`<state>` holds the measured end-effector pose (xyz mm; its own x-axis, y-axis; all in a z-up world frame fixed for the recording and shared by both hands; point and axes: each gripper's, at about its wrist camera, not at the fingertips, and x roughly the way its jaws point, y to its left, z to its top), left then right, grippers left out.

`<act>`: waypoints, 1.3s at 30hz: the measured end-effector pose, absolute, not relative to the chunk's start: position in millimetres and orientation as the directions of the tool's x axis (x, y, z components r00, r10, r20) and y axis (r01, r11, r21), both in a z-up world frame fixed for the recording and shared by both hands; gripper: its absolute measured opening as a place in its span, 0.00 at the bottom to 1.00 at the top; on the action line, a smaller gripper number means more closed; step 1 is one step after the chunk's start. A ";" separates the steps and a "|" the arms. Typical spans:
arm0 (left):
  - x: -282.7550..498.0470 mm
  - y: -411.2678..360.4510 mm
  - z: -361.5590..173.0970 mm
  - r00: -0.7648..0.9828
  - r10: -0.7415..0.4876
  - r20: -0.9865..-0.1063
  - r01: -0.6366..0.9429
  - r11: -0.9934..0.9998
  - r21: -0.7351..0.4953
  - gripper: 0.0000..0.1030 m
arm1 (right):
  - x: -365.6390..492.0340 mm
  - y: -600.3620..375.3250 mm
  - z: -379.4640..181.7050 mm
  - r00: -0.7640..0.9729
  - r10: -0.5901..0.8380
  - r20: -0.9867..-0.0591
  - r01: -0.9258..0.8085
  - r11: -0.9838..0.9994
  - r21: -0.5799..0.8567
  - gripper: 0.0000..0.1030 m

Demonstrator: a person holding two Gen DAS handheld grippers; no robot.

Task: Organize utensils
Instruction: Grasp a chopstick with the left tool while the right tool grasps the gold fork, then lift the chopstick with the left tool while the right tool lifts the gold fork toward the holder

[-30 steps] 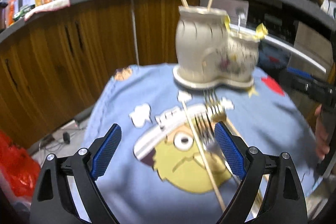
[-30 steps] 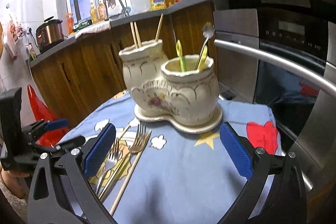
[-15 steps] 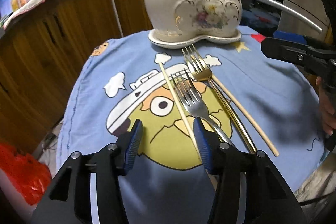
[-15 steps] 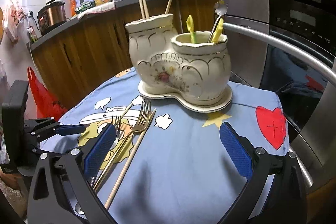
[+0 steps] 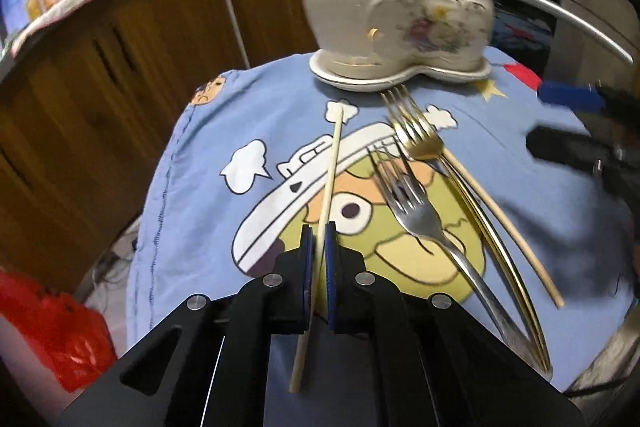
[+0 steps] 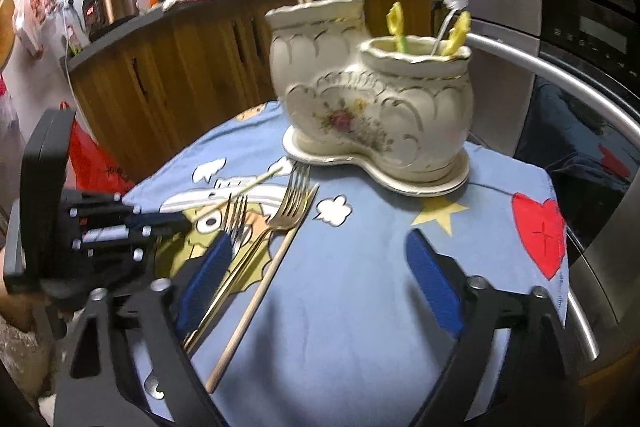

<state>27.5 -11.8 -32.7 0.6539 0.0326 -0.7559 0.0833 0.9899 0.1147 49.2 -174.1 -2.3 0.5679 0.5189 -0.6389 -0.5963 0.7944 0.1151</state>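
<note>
Basically the left gripper (image 5: 319, 247) was clamped on a pale chopstick (image 5: 329, 183) partway along its length, tip aimed at the ceramic holder (image 5: 396, 7), likely so it could go in the taller pot with the other chopsticks. Its far end seemed barely off the blue cloth (image 5: 192, 155). Right gripper (image 6: 316, 277) hung wide open, holding nothing, over the gold fork (image 6: 280, 223), silver fork (image 6: 236, 215) and second chopstick (image 6: 260, 291) lying together on the cloth.

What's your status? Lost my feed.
Left gripper shut on pale wooden chopstick. Right gripper open, empty. Silver fork, gold fork, second wooden chopstick on blue cloth. Cream ceramic holder unobstructed.
</note>
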 end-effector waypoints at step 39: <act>66.1 -9.5 -31.8 0.631 -0.051 -0.774 0.187 0.978 0.088 0.17 | 69.8 -99.7 -19.5 0.320 0.357 -0.877 -0.649 0.757 0.072 0.14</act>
